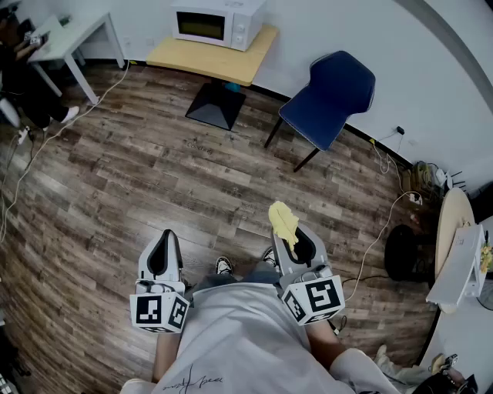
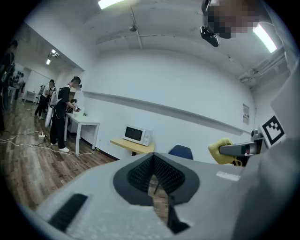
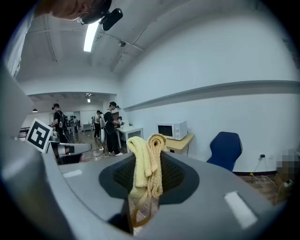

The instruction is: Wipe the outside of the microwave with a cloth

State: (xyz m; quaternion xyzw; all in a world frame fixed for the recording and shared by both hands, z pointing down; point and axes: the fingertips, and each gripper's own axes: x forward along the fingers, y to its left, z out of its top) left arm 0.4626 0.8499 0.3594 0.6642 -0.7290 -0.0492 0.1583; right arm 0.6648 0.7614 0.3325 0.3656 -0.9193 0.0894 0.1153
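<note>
Since the microwave [image 1: 218, 23] sits along the far edge of its table [image 1: 185, 55], well ahead of both grippers and slightly left, a walk across the floor [image 1: 154, 169] probably comes first. Neither gripper is clearly nearer. The right gripper [image 1: 296, 240] is clamped on the cloth [image 1: 283, 222], and the left gripper [image 1: 164, 250] has its jaws together on nothing. Only the right gripper view shows the cloth doubled between the jaws, where the head view gives just a tuft.
</note>
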